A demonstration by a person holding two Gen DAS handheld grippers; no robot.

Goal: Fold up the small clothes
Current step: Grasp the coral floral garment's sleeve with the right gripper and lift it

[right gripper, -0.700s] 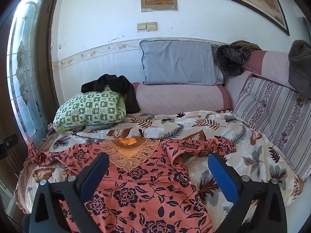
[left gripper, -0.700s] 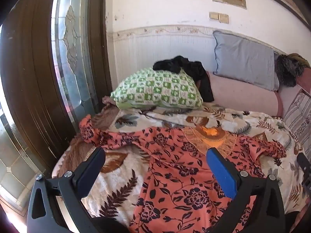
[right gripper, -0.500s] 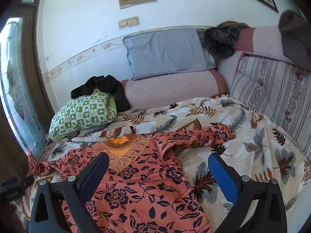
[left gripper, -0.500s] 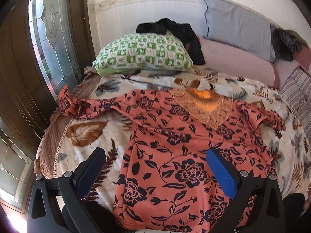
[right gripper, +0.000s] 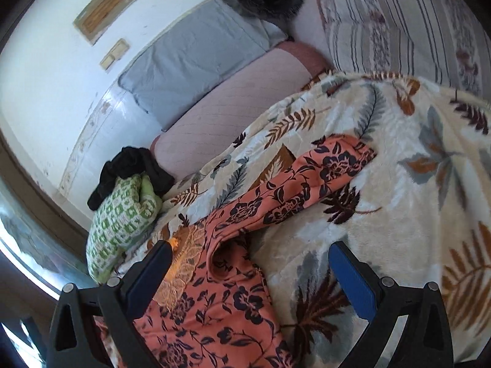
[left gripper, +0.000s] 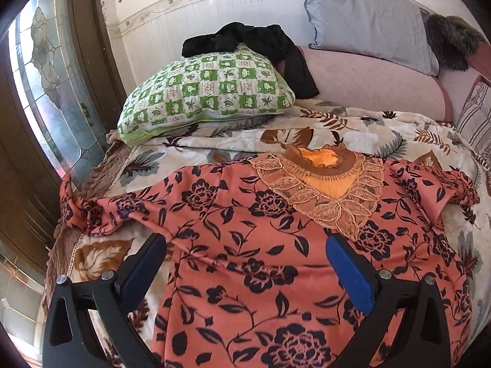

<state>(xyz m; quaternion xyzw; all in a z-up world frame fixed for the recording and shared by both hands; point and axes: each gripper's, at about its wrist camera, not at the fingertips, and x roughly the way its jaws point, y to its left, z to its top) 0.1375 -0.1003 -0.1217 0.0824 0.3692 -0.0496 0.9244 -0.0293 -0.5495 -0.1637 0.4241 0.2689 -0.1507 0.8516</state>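
An orange dress with black flowers (left gripper: 260,245) lies spread face up on the leaf-print blanket (left gripper: 353,125), its lace neck (left gripper: 325,184) pointing to the pillows. One sleeve (left gripper: 101,211) reaches to the bed's left edge. The other sleeve (right gripper: 294,193) stretches to the right. My left gripper (left gripper: 245,263) hovers open over the dress body, below the neck. My right gripper (right gripper: 250,263) hangs open above the right armpit of the dress (right gripper: 224,300), tilted, with nothing between its fingers.
A green checked pillow (left gripper: 208,92) with black clothing (left gripper: 260,40) on it sits at the bed's head. A grey pillow (left gripper: 365,18) and a pink bolster (left gripper: 374,82) lie behind. Striped cushion (right gripper: 405,21) at the right. A stained-glass door (left gripper: 46,70) stands close on the left.
Both grippers have tipped downward and moved closer over the dress. The right one has also rolled and shifted toward the right sleeve. Both stay open.
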